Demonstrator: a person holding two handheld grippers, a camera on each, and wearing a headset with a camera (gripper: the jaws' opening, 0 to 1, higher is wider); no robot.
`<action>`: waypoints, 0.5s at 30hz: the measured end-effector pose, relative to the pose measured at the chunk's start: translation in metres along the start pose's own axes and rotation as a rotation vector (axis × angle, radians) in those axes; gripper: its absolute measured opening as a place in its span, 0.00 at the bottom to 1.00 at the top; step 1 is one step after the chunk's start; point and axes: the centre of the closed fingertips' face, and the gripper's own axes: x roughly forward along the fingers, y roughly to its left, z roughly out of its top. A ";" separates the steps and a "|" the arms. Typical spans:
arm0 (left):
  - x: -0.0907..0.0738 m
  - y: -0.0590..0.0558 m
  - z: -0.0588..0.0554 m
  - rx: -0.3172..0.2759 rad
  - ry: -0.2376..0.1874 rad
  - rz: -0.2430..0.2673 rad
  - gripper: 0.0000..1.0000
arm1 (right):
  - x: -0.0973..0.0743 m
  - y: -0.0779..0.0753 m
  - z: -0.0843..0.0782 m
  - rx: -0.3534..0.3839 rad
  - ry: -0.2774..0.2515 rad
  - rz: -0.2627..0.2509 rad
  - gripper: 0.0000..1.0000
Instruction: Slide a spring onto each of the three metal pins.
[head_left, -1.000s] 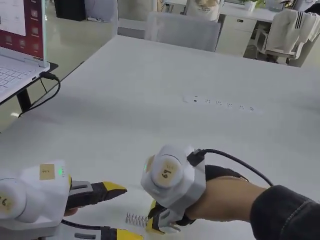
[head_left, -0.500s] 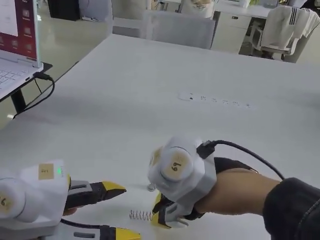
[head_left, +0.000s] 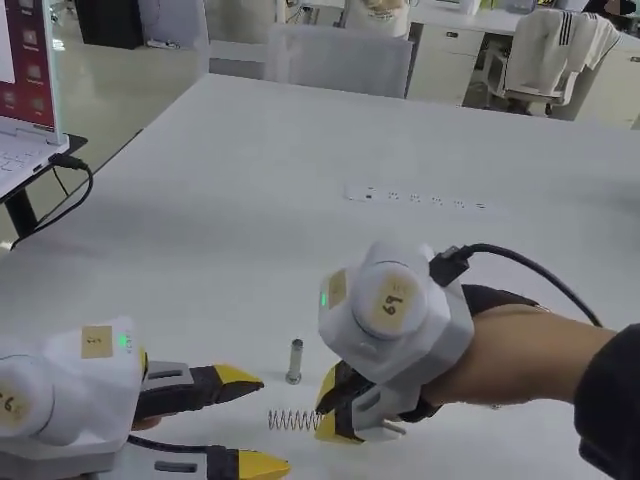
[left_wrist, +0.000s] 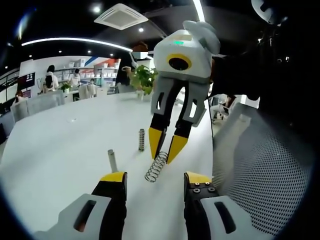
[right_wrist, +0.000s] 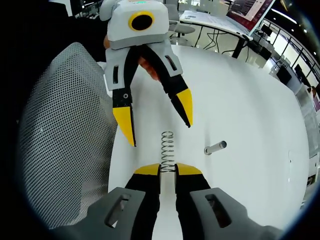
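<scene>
Right, we've got the right gripper (head_left: 328, 425), a white housing with black jaws tipped in yellow, low over the broad white tabletop (head_left: 300, 200). Its jaws are pinched almost together on one end of a thin silver wire spring (head_left: 293, 420). Our right gripper view confirms it: the near coils sit squeezed between the two yellow tips while the rest of the spring juts straight out ahead. The spring lies roughly level, just above or on the table; we can't tell whether its free end touches the surface. That free end points at the left gripper (head_left: 272, 422), same white-and-yellow build, which faces it from the lower left. Its jaws are spread wide and grip nothing, and the spring's loose end is near the gap between them. Just beyond the spring, a short bare grey metal pin (head_left: 295, 360) stands upright on the table, apart from both grippers. In our left gripper view a second upright post (left_wrist: 141, 140) stands farther back, just beside the right gripper's jaws. It looks ribbed, like coils around it, but it's too small for us to be sure. Off at the far left edge sits an open white laptop (head_left: 22, 60) with a black cable (head_left: 65, 195) hanging from it.
</scene>
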 end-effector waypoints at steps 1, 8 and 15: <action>0.000 -0.001 0.001 0.003 -0.001 -0.004 0.39 | -0.002 0.001 0.000 -0.004 -0.001 0.003 0.08; 0.002 -0.005 0.004 0.020 -0.002 -0.028 0.29 | -0.006 0.006 0.001 -0.029 -0.003 0.009 0.08; 0.004 -0.010 0.008 0.033 -0.005 -0.050 0.18 | -0.010 0.008 0.002 -0.047 -0.008 0.006 0.08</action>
